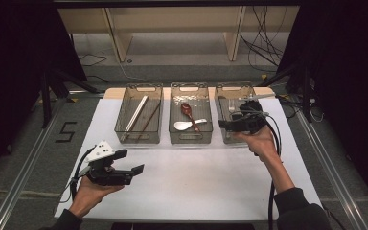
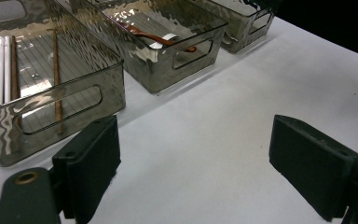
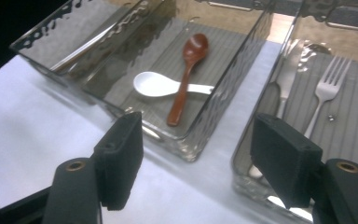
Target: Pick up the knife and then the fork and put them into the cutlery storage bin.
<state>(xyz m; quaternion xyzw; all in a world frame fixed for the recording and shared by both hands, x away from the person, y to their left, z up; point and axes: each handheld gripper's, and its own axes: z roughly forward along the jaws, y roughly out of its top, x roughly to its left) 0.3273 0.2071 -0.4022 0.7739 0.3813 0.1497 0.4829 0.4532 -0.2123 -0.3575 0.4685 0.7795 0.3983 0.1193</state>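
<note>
Holding my left gripper (image 1: 129, 162) over bare white table (image 1: 196, 182) at seven o'clock, jaws spread and empty. My right gripper (image 3: 196, 158) hangs at one o'clock, jaws apart, straddling the spoon bin (image 3: 242, 70) and fork bin (image 3: 354, 140) walls.

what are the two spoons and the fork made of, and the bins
Red-brown spoon: looks like lacquered wood, glossy, though it may be plastic. White spoon: smooth and opaque, ceramic or plastic. Fork: bright and reflective, likely steel. Bins, such as the middle bin: clear smoky plastic, with rippled see-through walls.
</note>
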